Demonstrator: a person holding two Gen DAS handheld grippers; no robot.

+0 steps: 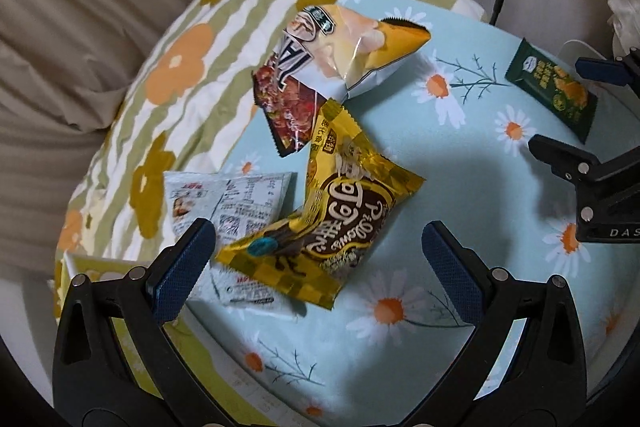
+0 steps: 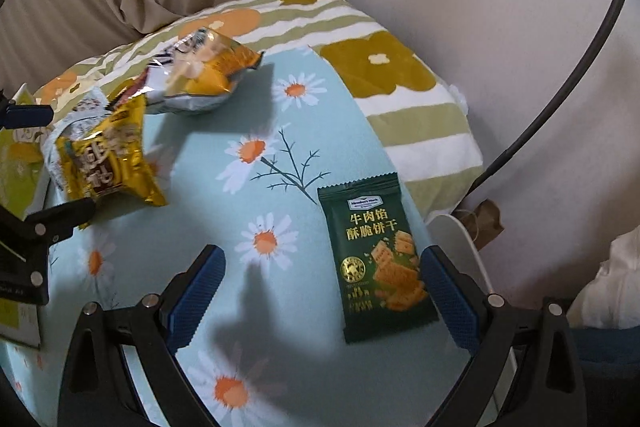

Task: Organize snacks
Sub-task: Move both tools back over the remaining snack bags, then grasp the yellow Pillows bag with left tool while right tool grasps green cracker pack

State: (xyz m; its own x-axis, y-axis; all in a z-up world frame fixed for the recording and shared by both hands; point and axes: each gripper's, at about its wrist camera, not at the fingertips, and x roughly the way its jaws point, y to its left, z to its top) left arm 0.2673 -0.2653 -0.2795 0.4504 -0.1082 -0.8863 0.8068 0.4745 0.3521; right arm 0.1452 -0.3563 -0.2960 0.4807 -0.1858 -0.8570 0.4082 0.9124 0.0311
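Only leftward, white packet (image 1: pixel 240 203) under gold packet (image 1: pixel 336 227).

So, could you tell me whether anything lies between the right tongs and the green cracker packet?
Nothing visible does. The right tongs are open, and the green cracker packet lies flat on the daisy cloth by the right pad, apart from the other snacks.

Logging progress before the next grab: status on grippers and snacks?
Left gripper open over yellow foil snack packet. Right gripper open, dark green biscuit packet by its right jaw. Nothing gripped; nothing blocking.
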